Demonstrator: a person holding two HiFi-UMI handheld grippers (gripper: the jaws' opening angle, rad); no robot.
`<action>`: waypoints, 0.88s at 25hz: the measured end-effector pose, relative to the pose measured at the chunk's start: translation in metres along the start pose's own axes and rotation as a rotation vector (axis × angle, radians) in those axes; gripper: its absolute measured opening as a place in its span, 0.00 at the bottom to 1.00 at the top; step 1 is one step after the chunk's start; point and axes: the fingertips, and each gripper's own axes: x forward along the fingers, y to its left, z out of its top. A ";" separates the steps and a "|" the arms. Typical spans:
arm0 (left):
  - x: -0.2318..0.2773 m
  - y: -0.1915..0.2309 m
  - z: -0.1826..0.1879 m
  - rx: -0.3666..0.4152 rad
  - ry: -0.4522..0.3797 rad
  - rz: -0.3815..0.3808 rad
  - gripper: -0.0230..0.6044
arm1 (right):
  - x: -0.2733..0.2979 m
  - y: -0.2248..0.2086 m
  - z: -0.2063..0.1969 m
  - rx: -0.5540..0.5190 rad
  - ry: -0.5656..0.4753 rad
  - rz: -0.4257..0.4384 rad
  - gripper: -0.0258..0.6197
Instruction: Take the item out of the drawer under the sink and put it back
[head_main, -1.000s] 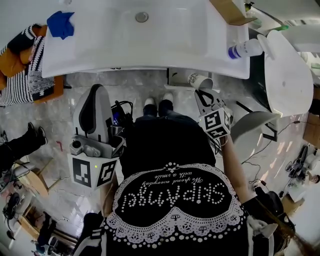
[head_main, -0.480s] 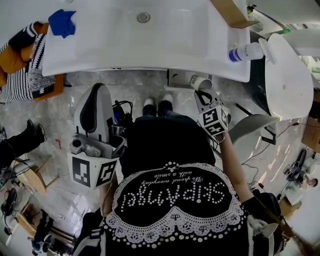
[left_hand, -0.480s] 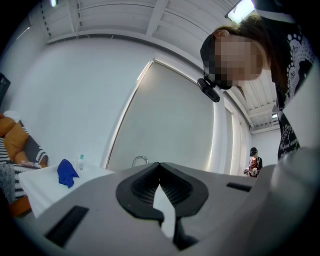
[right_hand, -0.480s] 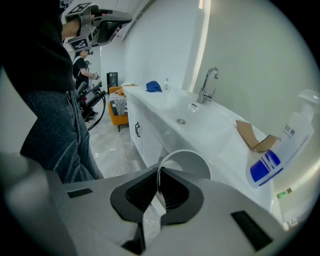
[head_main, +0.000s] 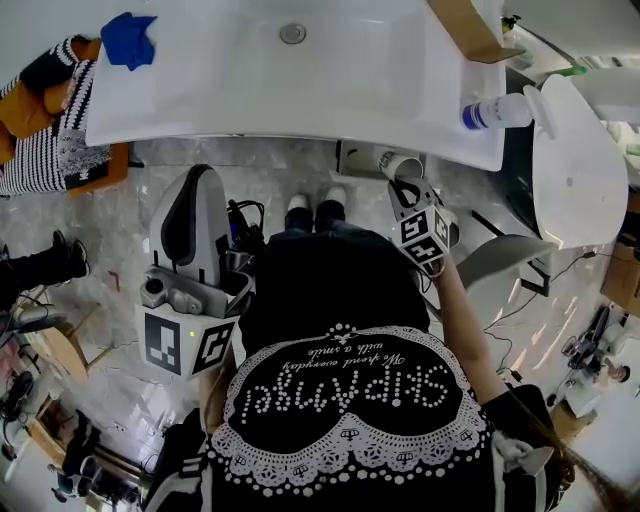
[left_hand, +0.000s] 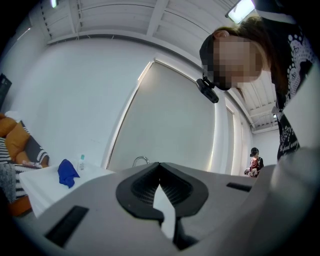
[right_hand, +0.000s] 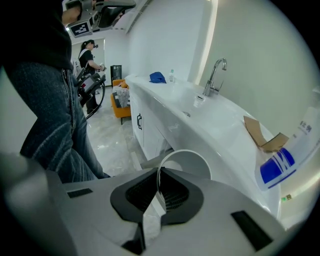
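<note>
While the right gripper (head_main: 402, 187) pinches the paper cup (head_main: 401, 163), already out, returning it seemingly remains; left gripper (left_hand: 160, 172) closed, empty.

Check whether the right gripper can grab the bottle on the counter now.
Probably not: the right gripper is shut on the cup by its rim and would have to put it down first. The bottle itself looks unblocked.
</note>
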 end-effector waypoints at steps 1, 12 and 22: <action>0.000 0.000 0.000 0.000 -0.001 0.002 0.04 | 0.002 0.000 -0.001 -0.011 0.006 0.003 0.08; -0.001 0.006 -0.004 -0.006 0.008 0.035 0.04 | 0.020 -0.001 -0.013 -0.040 0.059 0.024 0.08; -0.002 0.005 -0.005 -0.012 0.007 0.047 0.04 | 0.034 0.005 -0.020 -0.081 0.088 0.063 0.08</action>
